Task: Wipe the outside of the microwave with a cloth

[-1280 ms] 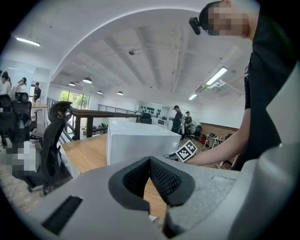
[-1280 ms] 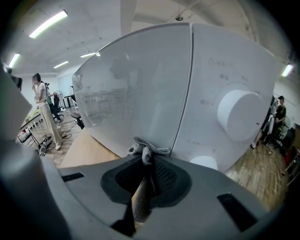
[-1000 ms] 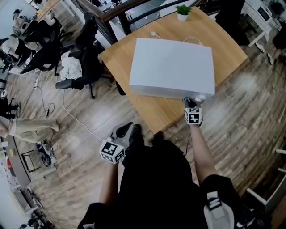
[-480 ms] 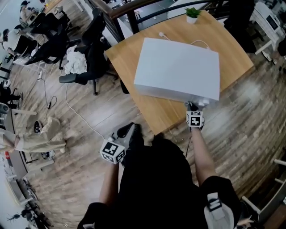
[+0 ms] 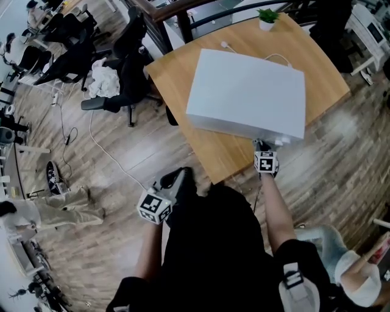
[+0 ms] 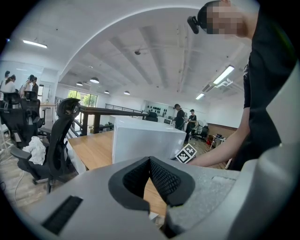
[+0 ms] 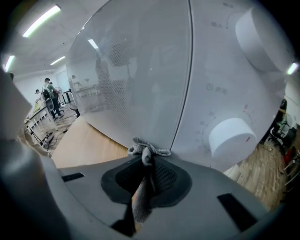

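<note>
The white microwave (image 5: 247, 91) stands on a wooden table (image 5: 210, 152). In the right gripper view its glass door (image 7: 131, 70) and two round knobs (image 7: 232, 136) fill the frame. My right gripper (image 5: 263, 146) is at the lower right of the microwave's front, shut on a grey cloth (image 7: 149, 152). The cloth's bunched end touches the seam between door and control panel. My left gripper (image 5: 175, 178) hangs low beside the person's body, off the table, shut on nothing (image 6: 150, 161). From there the microwave (image 6: 145, 140) shows ahead.
A black office chair (image 5: 125, 70) with a white rag (image 5: 103, 79) stands left of the table. A small potted plant (image 5: 267, 17) and a white cable (image 5: 271, 58) sit behind the microwave. One person (image 5: 350, 274) is at the lower right, another (image 5: 55, 207) at the left.
The head view has shifted a little. My right gripper stays with the cloth at the microwave's front. A person has appeared at the lower right; the left gripper has not moved.
</note>
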Motion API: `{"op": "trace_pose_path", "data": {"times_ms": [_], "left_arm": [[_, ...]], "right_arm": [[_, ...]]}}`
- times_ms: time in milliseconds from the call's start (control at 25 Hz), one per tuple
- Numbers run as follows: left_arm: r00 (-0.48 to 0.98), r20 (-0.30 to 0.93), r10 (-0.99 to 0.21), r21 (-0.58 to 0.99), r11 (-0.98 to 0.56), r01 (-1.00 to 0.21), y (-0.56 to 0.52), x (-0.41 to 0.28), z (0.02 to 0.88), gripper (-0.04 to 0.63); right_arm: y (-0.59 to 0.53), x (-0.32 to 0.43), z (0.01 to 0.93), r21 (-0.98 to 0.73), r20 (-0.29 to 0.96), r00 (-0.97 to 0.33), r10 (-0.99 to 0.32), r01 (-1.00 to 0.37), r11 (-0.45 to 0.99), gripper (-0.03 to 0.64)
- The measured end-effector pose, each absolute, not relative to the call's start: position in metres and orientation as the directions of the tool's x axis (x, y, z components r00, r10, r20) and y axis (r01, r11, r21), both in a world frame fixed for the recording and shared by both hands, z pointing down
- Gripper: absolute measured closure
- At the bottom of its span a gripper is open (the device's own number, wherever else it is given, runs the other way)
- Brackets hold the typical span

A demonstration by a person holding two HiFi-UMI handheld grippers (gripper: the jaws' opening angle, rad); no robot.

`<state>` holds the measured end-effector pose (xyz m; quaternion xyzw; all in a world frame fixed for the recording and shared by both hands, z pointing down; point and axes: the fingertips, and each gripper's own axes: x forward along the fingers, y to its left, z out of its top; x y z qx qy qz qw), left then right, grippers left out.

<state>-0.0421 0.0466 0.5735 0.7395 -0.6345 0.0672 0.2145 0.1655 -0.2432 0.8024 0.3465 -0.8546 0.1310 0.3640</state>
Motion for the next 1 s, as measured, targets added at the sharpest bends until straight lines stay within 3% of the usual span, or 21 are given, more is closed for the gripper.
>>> {"op": "trace_pose_path", "data": {"times_ms": [1000], "left_arm": [[0.173,0.380,-0.909,0.226,-0.091,-0.970,0.073,-0.123,0.575,0.595]], "right_arm": [[-0.187,0.038,0.812,-0.002,0.754,-0.520,-0.402,-0.614,0.790,0.586]]}}
